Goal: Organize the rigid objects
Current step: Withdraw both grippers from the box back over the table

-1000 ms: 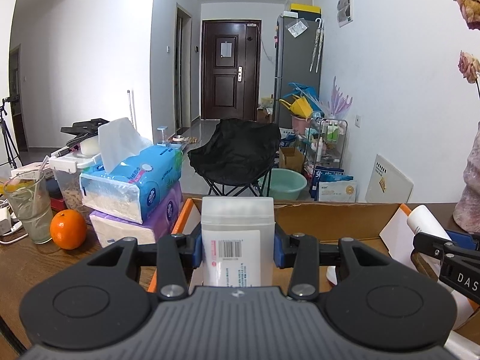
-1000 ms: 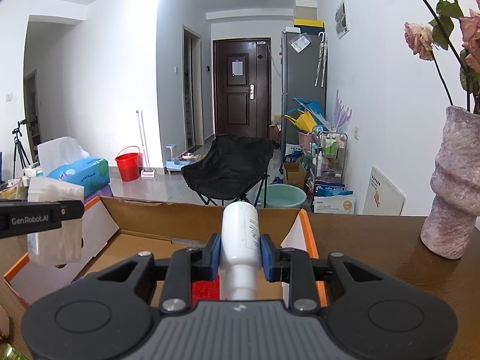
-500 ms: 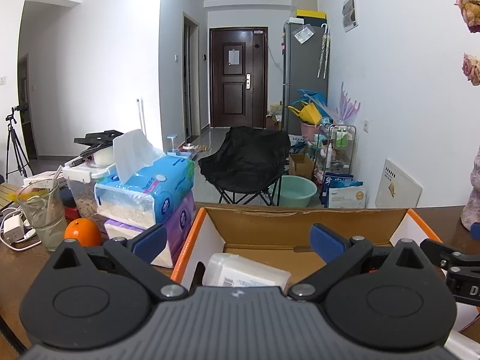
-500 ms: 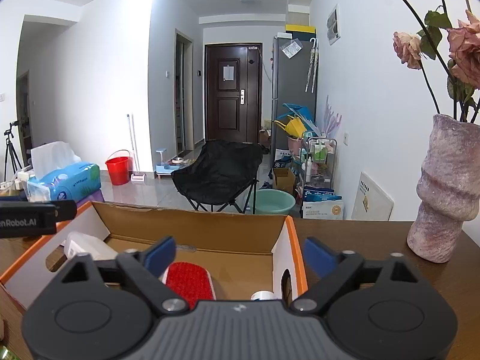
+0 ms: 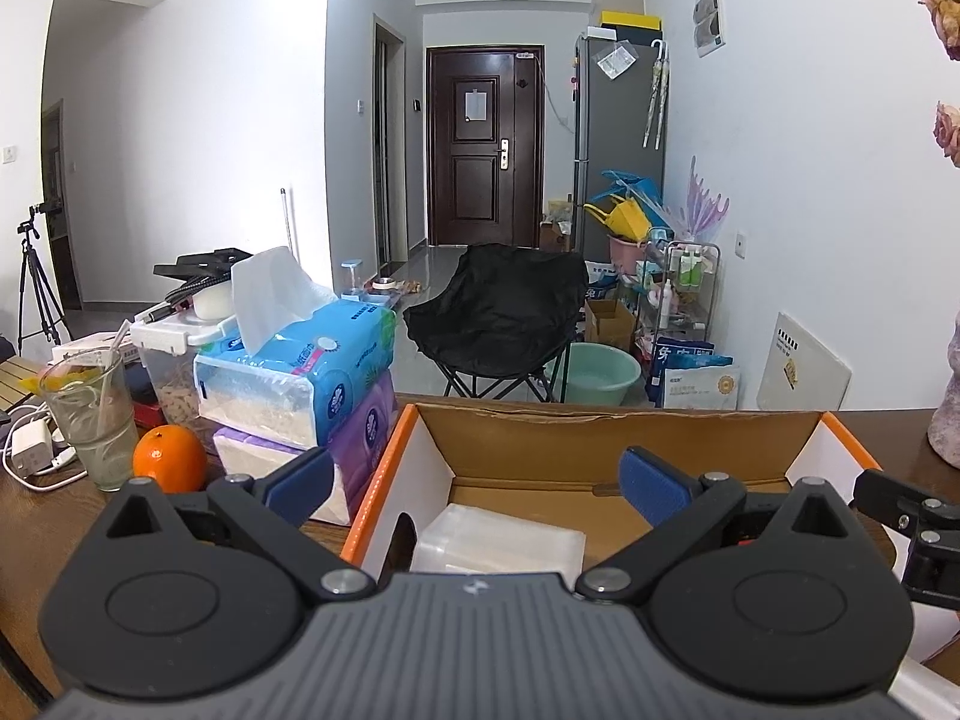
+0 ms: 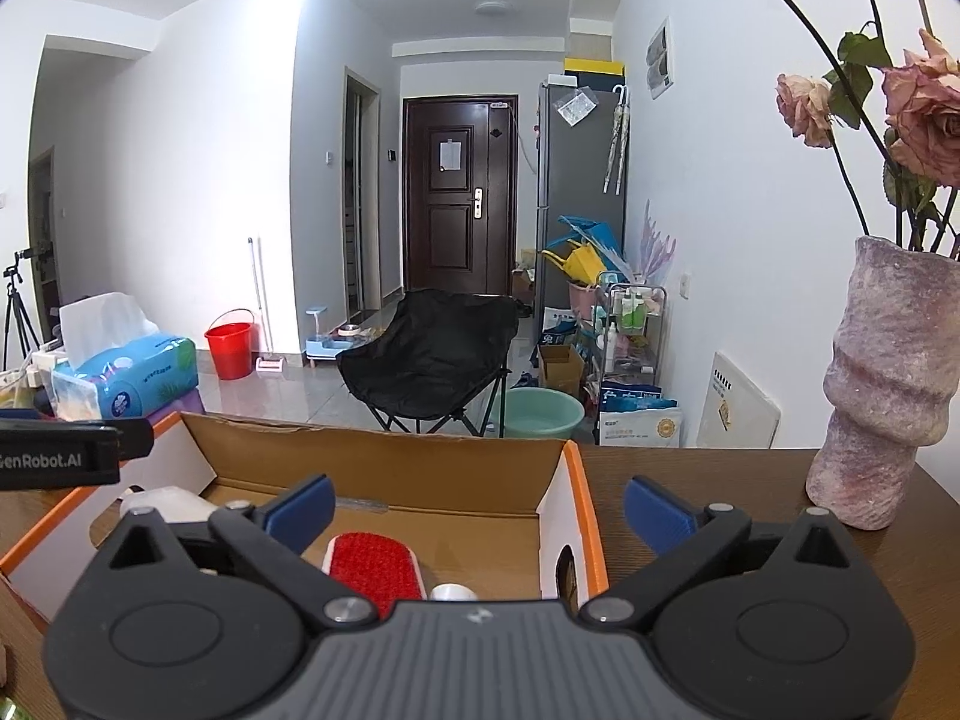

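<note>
The left gripper has its jaws spread wide with nothing between the blue pads; the clear plastic container lies on its side on the floor of the cardboard box, below and between the fingers, free of them. The right gripper is opening, its jaws already far apart and empty. Beneath it, inside the same box, lie a brush with a red pad and the round white end of a bottle, just beside each other near the box's right wall. The container shows again at the box's left end in the right wrist view, under the tip of the left gripper.

The box has orange edges and sits on a dark wooden table. To its left stand stacked tissue packs, an orange and a glass with a straw. To its right stands a mottled vase holding dried roses. Beyond the table is a black folding chair
</note>
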A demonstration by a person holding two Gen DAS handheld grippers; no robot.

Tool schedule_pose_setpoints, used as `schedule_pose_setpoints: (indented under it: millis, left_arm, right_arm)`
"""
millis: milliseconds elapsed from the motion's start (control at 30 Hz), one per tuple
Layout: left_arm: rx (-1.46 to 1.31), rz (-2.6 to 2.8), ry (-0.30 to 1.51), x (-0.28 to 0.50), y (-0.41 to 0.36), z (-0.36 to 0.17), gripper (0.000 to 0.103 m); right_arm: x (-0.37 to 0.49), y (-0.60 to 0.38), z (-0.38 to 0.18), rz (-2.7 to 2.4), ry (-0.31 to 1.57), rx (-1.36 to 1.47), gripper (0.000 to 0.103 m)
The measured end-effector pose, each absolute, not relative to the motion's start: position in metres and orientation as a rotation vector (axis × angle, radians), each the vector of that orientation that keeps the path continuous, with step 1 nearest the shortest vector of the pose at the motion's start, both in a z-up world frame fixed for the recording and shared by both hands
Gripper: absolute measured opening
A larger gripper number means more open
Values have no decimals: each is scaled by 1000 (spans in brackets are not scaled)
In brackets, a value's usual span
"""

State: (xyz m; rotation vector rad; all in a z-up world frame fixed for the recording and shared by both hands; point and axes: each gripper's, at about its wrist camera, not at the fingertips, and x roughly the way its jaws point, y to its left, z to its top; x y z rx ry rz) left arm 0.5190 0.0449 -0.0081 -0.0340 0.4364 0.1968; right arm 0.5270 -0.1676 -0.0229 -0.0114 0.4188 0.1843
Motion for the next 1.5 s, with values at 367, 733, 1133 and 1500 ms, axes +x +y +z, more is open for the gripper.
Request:
schedule_pose_setpoints:
  millis: [367, 733, 1133, 1500]
  left_arm:
    - [-42, 178, 402, 501, 40, 0, 103]
    - [-45, 164, 399, 470, 38, 0, 103]
    - [-71, 159, 403, 425, 45, 3, 103]
    - [-71, 166, 402, 380, 54, 6, 103]
  right_arm:
    - [502, -175, -14, 148, 376, -19, 103]
    - [465, -177, -9, 121, 354, -23, 103]
    - [409, -176, 0, 130, 339, 2, 103]
    - [367, -172, 3, 127, 344, 2, 103]
